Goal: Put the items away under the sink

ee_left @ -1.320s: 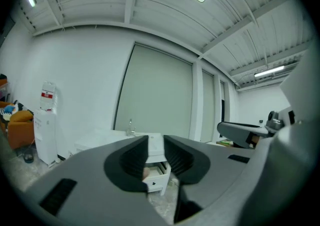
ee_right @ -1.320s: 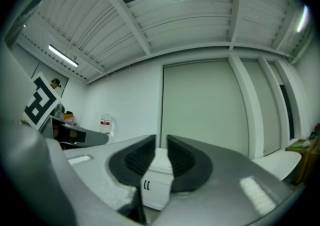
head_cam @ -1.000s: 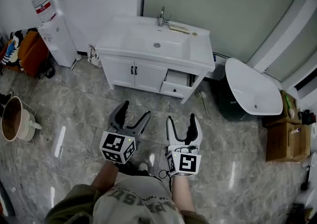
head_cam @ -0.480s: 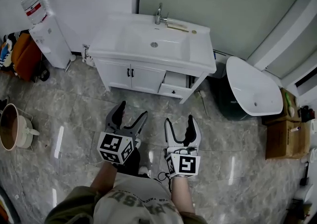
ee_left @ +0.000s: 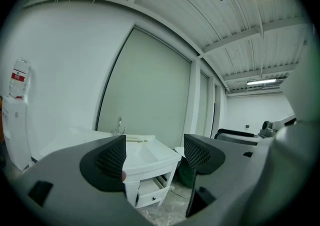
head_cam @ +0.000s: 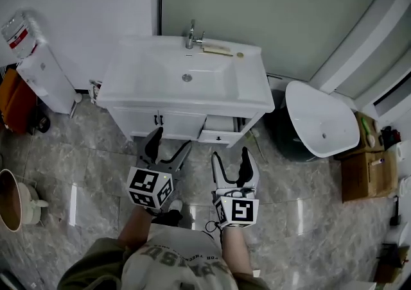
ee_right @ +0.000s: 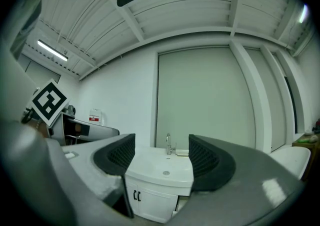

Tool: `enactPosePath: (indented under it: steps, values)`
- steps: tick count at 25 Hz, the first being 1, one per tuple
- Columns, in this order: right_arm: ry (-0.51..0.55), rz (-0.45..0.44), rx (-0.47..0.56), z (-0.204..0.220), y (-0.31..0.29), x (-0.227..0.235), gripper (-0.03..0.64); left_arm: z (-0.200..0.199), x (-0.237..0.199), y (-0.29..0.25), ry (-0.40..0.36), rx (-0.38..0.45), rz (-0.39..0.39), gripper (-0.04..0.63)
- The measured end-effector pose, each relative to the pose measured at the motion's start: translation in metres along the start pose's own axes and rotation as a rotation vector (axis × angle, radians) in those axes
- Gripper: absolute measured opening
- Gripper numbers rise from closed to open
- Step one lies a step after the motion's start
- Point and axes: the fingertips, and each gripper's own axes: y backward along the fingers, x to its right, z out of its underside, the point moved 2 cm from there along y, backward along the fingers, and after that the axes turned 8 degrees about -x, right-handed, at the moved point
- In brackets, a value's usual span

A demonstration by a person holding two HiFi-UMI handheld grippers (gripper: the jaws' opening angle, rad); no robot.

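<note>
Left tool (head_cam: 172, 142): the jaws stand wide apart with nothing between them. It touches nothing and hangs over the floor (head_cam: 96, 173), pointing at the sink cabinet (head_cam: 138, 120).
Right tool (head_cam: 231, 156): the jaws are also wide apart and hold nothing. It is just beside the left tool and points toward the right part of the cabinet.
Sink cabinet: white, it stands against the wall, directly ahead of both tools and near them.
Doors (head_cam: 168, 126): two, with dark handles, both closed.
Drawer (head_cam: 217, 135): at the right of the doors, pulled out a little.
Sink (head_cam: 186, 80): white and set into the top of the cabinet, with a metal faucet (head_cam: 191, 33) at the back.
Things on the sink: a thin pale item (head_cam: 216, 51) and a small round thing (head_cam: 239, 55) lie on the back rim, right of the faucet. What they are I cannot tell.
Between tools and cabinet: only grey marbled floor tiles.
Left side: a white water dispenser (head_cam: 43, 78) with a bottle (head_cam: 16, 29) on top stands at the wall, and a pot (head_cam: 14, 197) is at the picture's edge.
Right side: a white oval basin (head_cam: 320, 122) is close to the cabinet, and a cardboard box (head_cam: 363, 177) is farther right.
</note>
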Motion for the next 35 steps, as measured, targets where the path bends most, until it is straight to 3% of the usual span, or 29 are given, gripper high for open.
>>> enactPosePath:
  steps: [7, 17, 28, 35]
  values:
    - [-0.001, 0.017, -0.011, -0.002, -0.052, 0.006, 0.327, -0.016, -0.036, -0.041, 0.011, -0.009, 0.026, 0.345]
    - [-0.007, 0.003, -0.062, 0.011, -0.116, 0.058, 0.327, -0.015, -0.041, -0.125, 0.02, -0.068, 0.04, 0.345]
    - [0.018, -0.117, -0.065, 0.007, -0.218, 0.172, 0.327, -0.053, -0.029, -0.255, 0.045, -0.032, -0.067, 0.345]
    - [0.007, -0.172, -0.068, 0.006, -0.265, 0.226, 0.327, -0.064, -0.027, -0.306, 0.061, -0.039, -0.146, 0.345]
